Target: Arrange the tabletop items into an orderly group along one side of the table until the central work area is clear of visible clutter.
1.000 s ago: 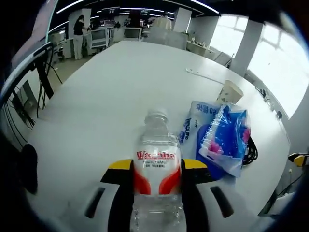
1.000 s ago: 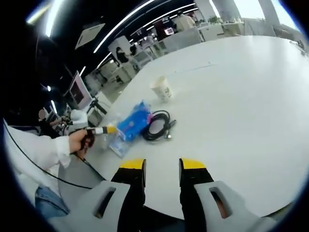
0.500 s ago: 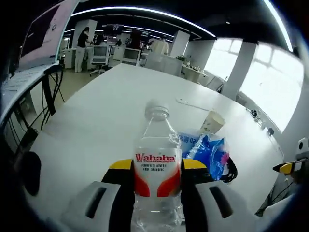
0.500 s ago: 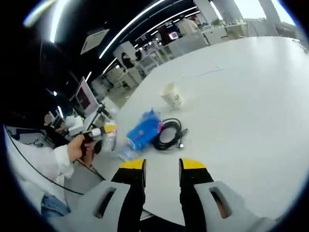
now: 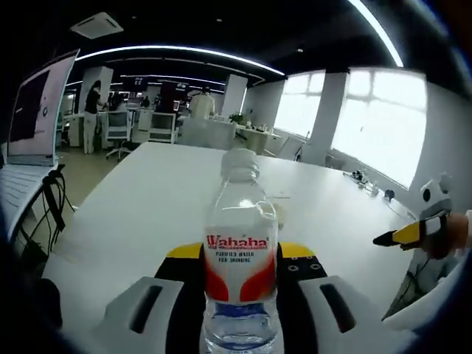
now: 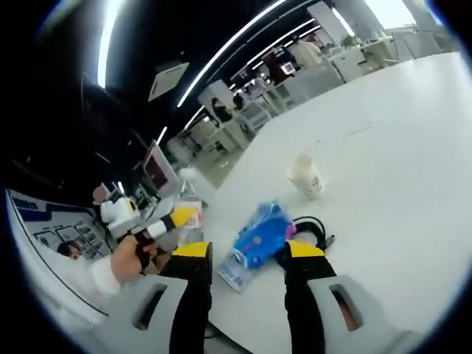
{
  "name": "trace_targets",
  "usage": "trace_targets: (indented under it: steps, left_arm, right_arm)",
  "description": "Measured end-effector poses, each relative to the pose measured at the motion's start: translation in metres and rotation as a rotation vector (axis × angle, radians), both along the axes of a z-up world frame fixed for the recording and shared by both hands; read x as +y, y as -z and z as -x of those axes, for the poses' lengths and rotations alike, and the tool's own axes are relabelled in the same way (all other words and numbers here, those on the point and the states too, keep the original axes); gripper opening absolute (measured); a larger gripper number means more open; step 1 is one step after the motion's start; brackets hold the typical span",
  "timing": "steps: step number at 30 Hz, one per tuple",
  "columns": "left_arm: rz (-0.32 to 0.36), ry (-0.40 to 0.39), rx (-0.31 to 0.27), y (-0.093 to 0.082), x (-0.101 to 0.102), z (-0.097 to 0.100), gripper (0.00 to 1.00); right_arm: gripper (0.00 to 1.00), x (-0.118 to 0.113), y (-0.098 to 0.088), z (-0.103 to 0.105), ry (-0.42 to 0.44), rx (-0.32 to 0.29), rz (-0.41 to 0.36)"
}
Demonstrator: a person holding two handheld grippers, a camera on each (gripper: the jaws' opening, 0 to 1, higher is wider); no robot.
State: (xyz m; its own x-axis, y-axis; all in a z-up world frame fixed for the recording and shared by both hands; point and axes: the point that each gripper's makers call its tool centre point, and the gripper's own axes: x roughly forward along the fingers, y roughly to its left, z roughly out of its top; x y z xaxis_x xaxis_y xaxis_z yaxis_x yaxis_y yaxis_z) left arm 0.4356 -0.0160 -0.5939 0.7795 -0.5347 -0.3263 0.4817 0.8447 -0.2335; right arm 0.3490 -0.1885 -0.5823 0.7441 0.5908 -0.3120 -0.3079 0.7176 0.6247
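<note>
A clear Wahaha water bottle [image 5: 241, 251] with a red and white label stands upright between the jaws of my left gripper [image 5: 241, 254], which is shut on it above the white table [image 5: 147, 199]. In the right gripper view, my right gripper [image 6: 249, 252] is open with nothing between its fingers. Just beyond its tips lie a blue plastic packet [image 6: 259, 236] and a coiled black cable [image 6: 316, 227]. A paper cup [image 6: 306, 175] stands farther out. A hand carries the left gripper [image 6: 171, 221] at that view's left.
The table [image 6: 391, 147] stretches wide and bare beyond the cup. A monitor [image 5: 33, 110] stands off the table's left edge. The right gripper's yellow tip [image 5: 409, 233] and a hand show at the right. Desks, chairs and people fill the room's far end.
The left gripper has tilted up with the bottle, so the packets and cup dropped out of its view. The right gripper has moved toward the blue packet and cable.
</note>
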Motion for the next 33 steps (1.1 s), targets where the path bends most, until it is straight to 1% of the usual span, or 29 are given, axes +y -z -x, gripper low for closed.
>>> trace_targets:
  steps: [3, 5, 6, 7, 10, 15, 18, 22, 24, 29, 32, 33]
  left_arm:
    - [0.024, 0.017, -0.027, -0.010, -0.008, 0.005, 0.35]
    - [0.035, 0.047, -0.039, -0.014, -0.016, 0.009, 0.35]
    - [0.029, 0.050, -0.041, -0.015, -0.018, 0.011, 0.35]
    - [0.018, 0.064, -0.049, -0.016, -0.022, 0.015, 0.35]
    - [0.009, 0.088, -0.068, -0.018, -0.030, 0.023, 0.35]
    - [0.004, 0.105, -0.077, -0.021, -0.039, 0.033, 0.35]
    - [-0.012, 0.131, -0.088, -0.021, -0.046, 0.040, 0.35]
    - [-0.012, 0.145, -0.094, -0.022, -0.050, 0.048, 0.35]
    - [-0.017, 0.149, -0.099, -0.023, -0.051, 0.050, 0.35]
    - [-0.021, 0.170, -0.121, -0.027, -0.052, 0.056, 0.36]
    - [-0.023, 0.177, -0.129, -0.029, -0.053, 0.058, 0.36]
    - [-0.026, 0.179, -0.132, -0.030, -0.053, 0.059, 0.36]
  right_arm:
    - [0.41, 0.005, -0.011, -0.009, -0.002, -0.021, -0.032]
    - [0.44, 0.010, -0.018, -0.017, -0.004, -0.031, -0.059]
    - [0.46, 0.015, -0.021, -0.019, -0.010, -0.024, -0.076]
    - [0.47, 0.018, -0.025, -0.024, -0.014, -0.038, -0.082]
    - [0.47, 0.032, -0.034, -0.031, -0.044, -0.056, -0.092]
    - [0.47, 0.053, -0.047, -0.041, -0.094, -0.082, -0.101]
    - [0.48, 0.062, -0.054, -0.046, -0.117, -0.094, -0.109]
    - [0.48, 0.078, -0.065, -0.051, -0.170, -0.115, -0.113]
    - [0.49, 0.084, -0.069, -0.053, -0.187, -0.123, -0.110]
    - [0.49, 0.097, -0.068, -0.057, -0.221, -0.113, -0.101]
    - [0.48, 0.107, -0.073, -0.059, -0.247, -0.123, -0.097]
    - [0.47, 0.110, -0.074, -0.058, -0.254, -0.126, -0.097]
